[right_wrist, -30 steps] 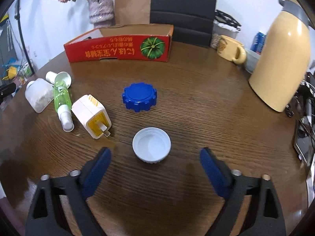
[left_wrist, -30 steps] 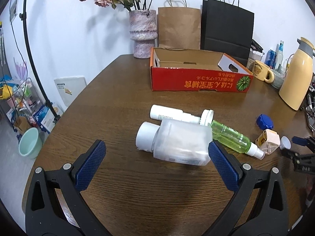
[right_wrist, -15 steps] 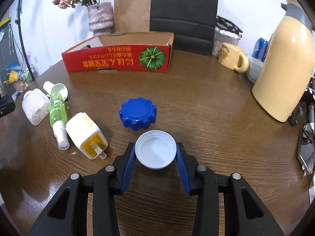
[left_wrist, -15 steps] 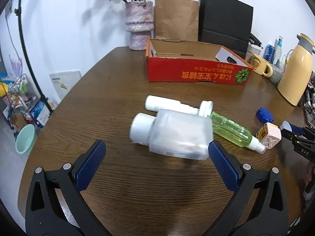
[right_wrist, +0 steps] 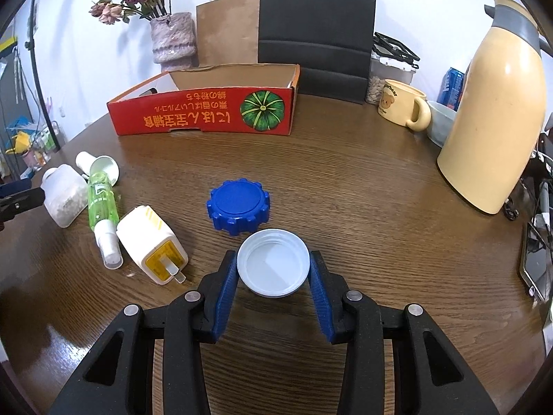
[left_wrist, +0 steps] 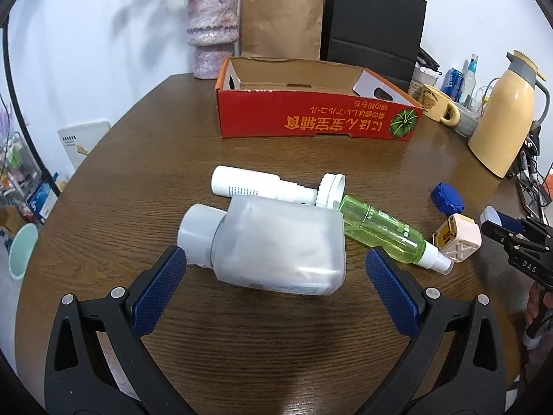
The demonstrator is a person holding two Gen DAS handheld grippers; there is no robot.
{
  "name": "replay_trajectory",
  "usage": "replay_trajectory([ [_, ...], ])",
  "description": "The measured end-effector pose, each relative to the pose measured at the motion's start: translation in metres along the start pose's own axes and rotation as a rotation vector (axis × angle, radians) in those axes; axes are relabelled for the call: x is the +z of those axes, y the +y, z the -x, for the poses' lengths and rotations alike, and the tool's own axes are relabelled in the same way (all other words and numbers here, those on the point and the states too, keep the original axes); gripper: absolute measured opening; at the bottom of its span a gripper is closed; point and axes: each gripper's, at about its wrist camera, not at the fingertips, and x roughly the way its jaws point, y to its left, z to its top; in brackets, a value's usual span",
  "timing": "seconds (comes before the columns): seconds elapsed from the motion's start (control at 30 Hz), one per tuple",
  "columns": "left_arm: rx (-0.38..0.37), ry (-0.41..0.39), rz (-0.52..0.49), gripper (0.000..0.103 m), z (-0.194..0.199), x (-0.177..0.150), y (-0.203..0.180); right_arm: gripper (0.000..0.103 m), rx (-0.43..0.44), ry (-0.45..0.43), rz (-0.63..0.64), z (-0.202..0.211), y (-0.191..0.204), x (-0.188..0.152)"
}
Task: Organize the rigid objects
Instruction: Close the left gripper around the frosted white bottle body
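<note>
A frosted white bottle [left_wrist: 280,242] lies on its side on the brown table [left_wrist: 145,173], between the wide-apart fingers of my open left gripper [left_wrist: 274,254]; the pads do not touch it. Behind it lie a white tube [left_wrist: 249,185] and a green spray bottle [left_wrist: 380,230], with a cream plug adapter [left_wrist: 458,237] and a blue lid [left_wrist: 447,199] further right. My right gripper [right_wrist: 273,259] is shut on a white cap [right_wrist: 273,263], open side up, just in front of the blue lid [right_wrist: 238,205]. The red cardboard box [right_wrist: 204,116] stands open at the back.
A cream thermos [right_wrist: 497,110], a bear mug [right_wrist: 401,107] and a bowl stand at the right. A vase of dried flowers [left_wrist: 212,31] and two paper bags [left_wrist: 369,20] line the wall behind the box. A phone lies at the right table edge [right_wrist: 534,266].
My right gripper closed from wide open onto the white cap. My left gripper came forward and lower, so the frosted bottle now sits between its fingers.
</note>
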Motion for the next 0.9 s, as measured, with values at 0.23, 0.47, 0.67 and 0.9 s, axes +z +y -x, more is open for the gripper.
replay_trajectory([
  [0.23, -0.033, 0.031, 0.012, 0.088, -0.011, -0.001, 0.003, 0.045, 0.002, 0.003, -0.009, -0.001, -0.002, 0.001],
  [0.47, -0.044, 0.051, 0.014, 0.083, -0.022, 0.002, 0.002, 0.045, 0.001, 0.001, -0.002, 0.000, -0.001, 0.000],
  [0.67, -0.039, 0.075, 0.012, 0.083, -0.036, 0.003, -0.006, 0.045, 0.000, 0.000, -0.002, 0.000, -0.001, 0.000],
  [0.9, 0.000, 0.059, -0.007, 0.081, -0.043, 0.003, -0.017, 0.045, 0.000, 0.004, 0.000, -0.001, 0.001, 0.000],
])
